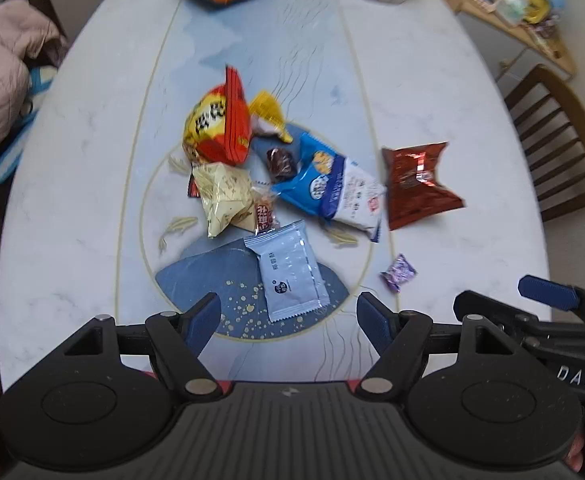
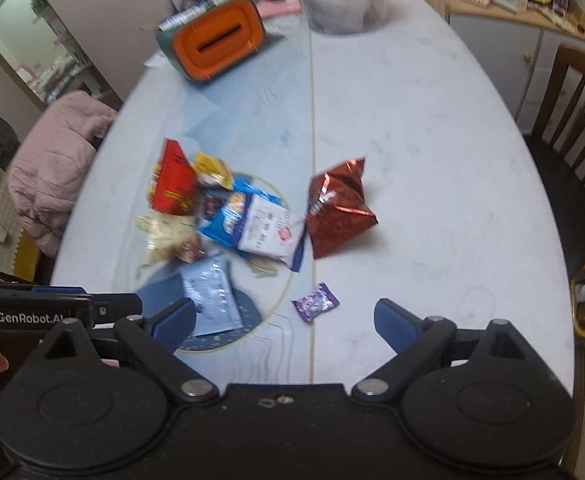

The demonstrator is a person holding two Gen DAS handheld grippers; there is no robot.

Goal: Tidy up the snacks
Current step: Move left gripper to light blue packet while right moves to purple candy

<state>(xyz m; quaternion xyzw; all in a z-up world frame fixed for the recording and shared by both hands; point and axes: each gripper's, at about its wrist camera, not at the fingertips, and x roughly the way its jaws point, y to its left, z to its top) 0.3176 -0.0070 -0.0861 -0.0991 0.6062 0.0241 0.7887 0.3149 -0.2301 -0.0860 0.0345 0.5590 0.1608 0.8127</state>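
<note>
Obs: snack packets lie loose on the white marble-pattern oval table (image 1: 432, 80), most of them bunched on its blue printed centre medallion. Nothing sorted yet, by my reading; task at its start.

Left gripper (image 1: 288, 322): fingers spread wide, nothing between them, hovering at the near table edge. The pale blue flat foil sachet (image 1: 288, 270) sits just beyond its gap, lying flat, so it is the nearest candidate for a pick.

Right gripper (image 2: 284, 320): also released, fingers apart and empty. The small purple wrapped candy (image 2: 315, 302) lies just ahead of its gap, apart from the pile.

Pile, left wrist view: red-and-yellow puffed snack bag (image 1: 218, 124) at the far side, propped against its neighbours; yellow wrapper (image 1: 270, 114) beside it; cream crinkled packet (image 1: 224, 196) in front; blue-and-white biscuit pouch (image 1: 332, 184) to the right, overlapping a small dark wrapped sweet (image 1: 281, 162). The shiny dark-red foil bag (image 1: 418, 184) stands alone, just right of the blue pouch.

Orange-fronted green box with a slot (image 2: 216, 42) stands at the far end; whether it is the intended container I cannot tell.

Judgement: both tools are held low and open, presumably ready to take the two nearest outlying pieces first. Flat sachet may resist a pinch; candy is small and may slide
</note>
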